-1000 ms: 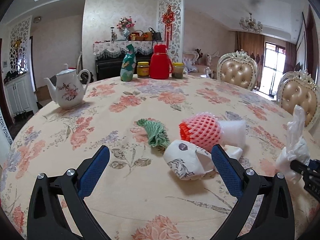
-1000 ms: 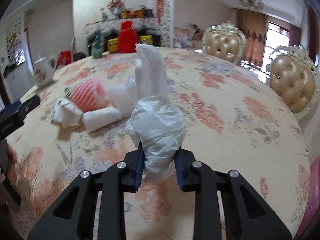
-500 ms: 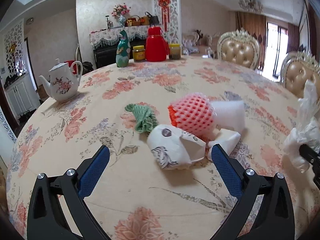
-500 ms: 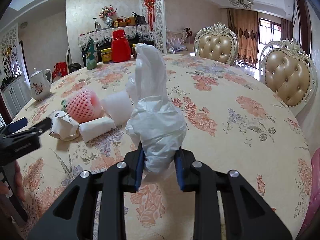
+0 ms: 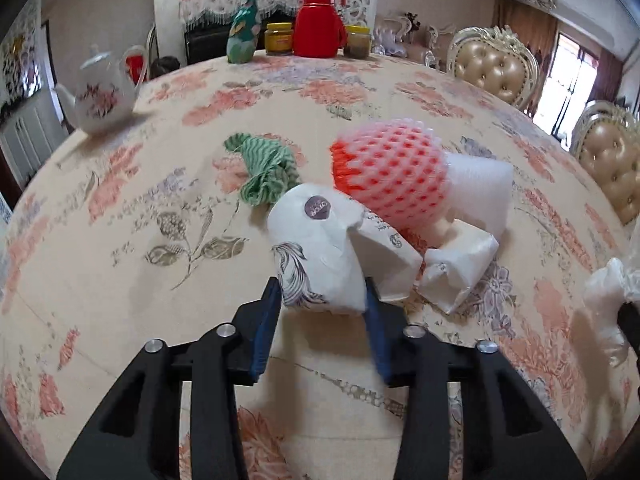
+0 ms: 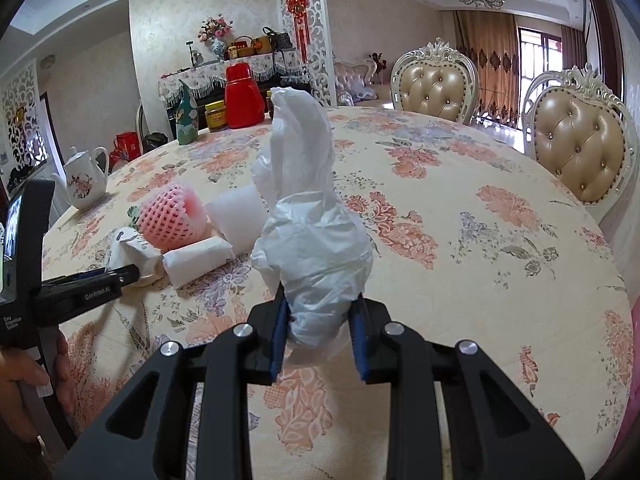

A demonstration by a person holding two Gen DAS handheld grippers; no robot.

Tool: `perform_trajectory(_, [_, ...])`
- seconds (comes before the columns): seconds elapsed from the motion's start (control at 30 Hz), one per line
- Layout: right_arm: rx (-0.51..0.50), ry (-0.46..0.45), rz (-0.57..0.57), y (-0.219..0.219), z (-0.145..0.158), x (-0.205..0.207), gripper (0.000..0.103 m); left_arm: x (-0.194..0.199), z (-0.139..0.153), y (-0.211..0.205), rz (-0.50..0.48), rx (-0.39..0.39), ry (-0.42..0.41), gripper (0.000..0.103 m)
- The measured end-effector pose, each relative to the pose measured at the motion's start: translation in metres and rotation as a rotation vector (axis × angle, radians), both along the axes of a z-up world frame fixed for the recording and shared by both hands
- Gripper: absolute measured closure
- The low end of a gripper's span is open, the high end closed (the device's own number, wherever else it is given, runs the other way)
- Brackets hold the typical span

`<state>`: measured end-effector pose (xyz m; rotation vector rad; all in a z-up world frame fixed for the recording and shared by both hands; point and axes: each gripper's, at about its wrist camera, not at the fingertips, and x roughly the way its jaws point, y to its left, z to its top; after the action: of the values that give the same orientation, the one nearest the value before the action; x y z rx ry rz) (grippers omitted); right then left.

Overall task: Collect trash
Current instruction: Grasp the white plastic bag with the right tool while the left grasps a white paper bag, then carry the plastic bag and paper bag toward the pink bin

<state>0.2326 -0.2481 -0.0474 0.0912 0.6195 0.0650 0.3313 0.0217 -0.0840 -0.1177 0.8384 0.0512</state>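
A crumpled white printed paper wrapper (image 5: 316, 240) lies on the flowered tablecloth (image 5: 160, 320). My left gripper (image 5: 322, 300) is closing on its near end, and both blue pads touch its sides. Behind the wrapper lie a pink foam fruit net (image 5: 392, 172), a green net (image 5: 266, 170), a white foam sleeve (image 5: 480, 184) and a folded white paper pack (image 5: 460, 268). My right gripper (image 6: 318, 308) is shut on a bunched white plastic bag (image 6: 312, 240) that stands up from its jaws, to the right of the pile.
A white teapot (image 5: 102, 96) stands at the table's left edge. A green bottle (image 5: 242, 32), jars and a red flask (image 5: 320, 24) line the far edge. Two padded chairs (image 6: 436, 84) stand on the right. A hand (image 6: 24, 368) holds the left gripper.
My left gripper moved forward and tipped down onto the paper wrapper, and its jaws went from wide open to closed on the wrapper's sides. The right gripper kept still with the bag.
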Motion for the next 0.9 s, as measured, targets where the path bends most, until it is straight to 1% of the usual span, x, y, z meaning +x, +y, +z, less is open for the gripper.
perform_trajectory(0.07, [0.0,-0.003,-0.001,0.0,0.0,0.0,0.076,-0.003,0.002,0.003,0.003,-0.026,-0.021,0.067])
perform_trajectory(0.1, [0.0,-0.004,-0.001,0.0,0.0,0.0,0.076,-0.007,0.005,0.005,0.005,-0.035,-0.045,0.067])
perform_trajectory(0.23, [0.0,-0.002,-0.002,0.0,0.0,0.0,0.076,-0.023,0.014,0.0,-0.007,0.0,-0.103,0.067])
perform_trajectory(0.4, [-0.005,-0.006,-0.001,0.001,0.001,-0.001,0.077,-0.049,0.025,-0.007,-0.026,0.025,-0.175,0.067])
perform_trajectory(0.57, [-0.016,-0.014,0.003,0.002,0.002,-0.002,0.076,-0.068,0.035,-0.017,-0.045,0.065,-0.234,0.067])
perform_trajectory(0.7, [-0.019,-0.019,0.023,0.004,0.002,-0.002,0.077,-0.08,0.039,-0.022,-0.053,0.067,-0.263,0.067])
perform_trajectory(0.77, [-0.026,-0.043,0.023,0.006,0.005,-0.007,0.077,-0.087,0.041,-0.026,-0.059,0.075,-0.276,0.067])
perform_trajectory(0.83, [-0.04,-0.052,0.035,0.009,0.006,-0.012,0.077,-0.093,0.042,-0.028,-0.065,0.082,-0.289,0.067])
perform_trajectory(0.9, [-0.03,-0.052,0.048,0.011,0.008,-0.019,0.077,-0.102,0.044,-0.03,-0.072,0.076,-0.303,0.067])
